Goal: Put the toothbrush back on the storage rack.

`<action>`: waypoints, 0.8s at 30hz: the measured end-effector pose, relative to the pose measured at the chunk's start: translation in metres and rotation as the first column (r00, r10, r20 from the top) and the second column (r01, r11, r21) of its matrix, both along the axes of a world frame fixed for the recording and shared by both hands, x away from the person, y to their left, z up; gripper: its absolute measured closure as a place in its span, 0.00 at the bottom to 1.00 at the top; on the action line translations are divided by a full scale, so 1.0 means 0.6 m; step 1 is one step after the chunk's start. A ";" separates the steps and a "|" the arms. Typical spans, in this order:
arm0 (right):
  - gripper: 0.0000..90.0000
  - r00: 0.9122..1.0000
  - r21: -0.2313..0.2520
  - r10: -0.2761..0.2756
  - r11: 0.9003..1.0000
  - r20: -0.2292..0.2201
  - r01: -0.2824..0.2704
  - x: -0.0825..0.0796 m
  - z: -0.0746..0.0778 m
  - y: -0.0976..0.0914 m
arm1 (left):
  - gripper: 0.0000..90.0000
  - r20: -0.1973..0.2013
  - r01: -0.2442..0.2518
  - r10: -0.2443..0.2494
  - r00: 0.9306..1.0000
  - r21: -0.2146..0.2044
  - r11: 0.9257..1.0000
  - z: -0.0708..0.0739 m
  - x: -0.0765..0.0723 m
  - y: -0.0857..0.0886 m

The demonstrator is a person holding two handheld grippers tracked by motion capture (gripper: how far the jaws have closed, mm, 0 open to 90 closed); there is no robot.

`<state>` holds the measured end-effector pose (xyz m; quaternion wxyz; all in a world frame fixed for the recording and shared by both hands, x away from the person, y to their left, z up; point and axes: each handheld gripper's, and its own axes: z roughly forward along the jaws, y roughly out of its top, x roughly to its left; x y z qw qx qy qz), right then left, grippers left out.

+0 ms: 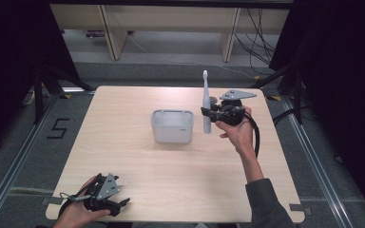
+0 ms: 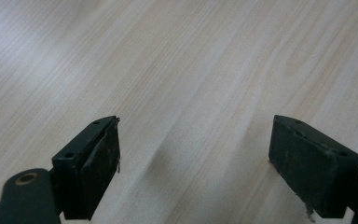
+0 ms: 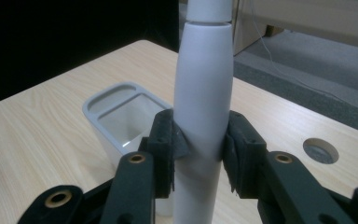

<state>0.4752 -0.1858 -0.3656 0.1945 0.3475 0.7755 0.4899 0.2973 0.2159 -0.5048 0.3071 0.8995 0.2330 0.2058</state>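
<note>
Left gripper (image 1: 122,203): near left, jaws apart over bare table (image 1: 171,171);
Right gripper (image 1: 204,111): clamped on upright electric toothbrush (image 1: 206,102), right of grey holder (image 1: 172,125)

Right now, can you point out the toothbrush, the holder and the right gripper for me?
toothbrush (image 3: 203,93), right gripper view, on the white handle above the jaws.
holder (image 1: 172,133), high view, on its front wall.
right gripper (image 1: 207,113), high view, between its fingertips at the toothbrush handle.
</note>
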 end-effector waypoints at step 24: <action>0.74 1.000 0.062 0.018 0.998 0.013 -0.019 0.034 0.032 0.054 | 0.18 -0.004 -0.006 0.006 1.000 -0.010 1.000 0.000 -0.003 -0.001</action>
